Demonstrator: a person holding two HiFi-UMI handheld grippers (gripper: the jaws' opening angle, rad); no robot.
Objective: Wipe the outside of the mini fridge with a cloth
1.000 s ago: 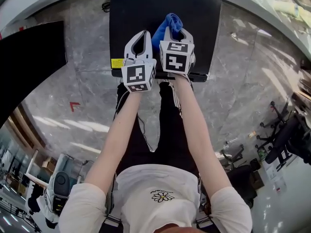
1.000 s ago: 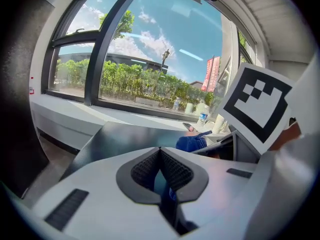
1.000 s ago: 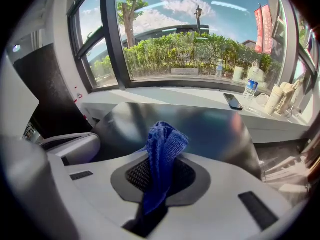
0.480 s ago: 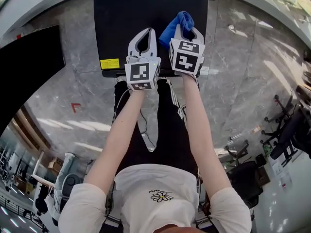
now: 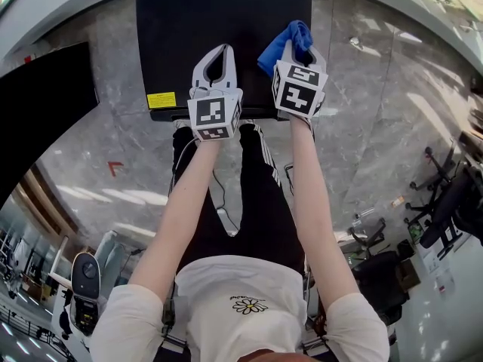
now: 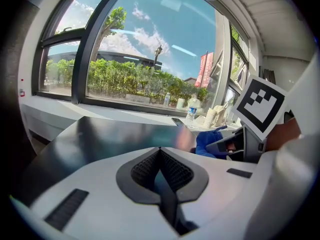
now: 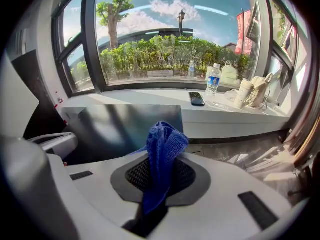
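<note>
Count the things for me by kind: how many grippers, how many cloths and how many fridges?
Grippers: 2, the left gripper and the right gripper
Cloths: 1, the blue cloth pinched in the right gripper's jaws
Fridges: 1, the black mini fridge
Total: 4
</note>
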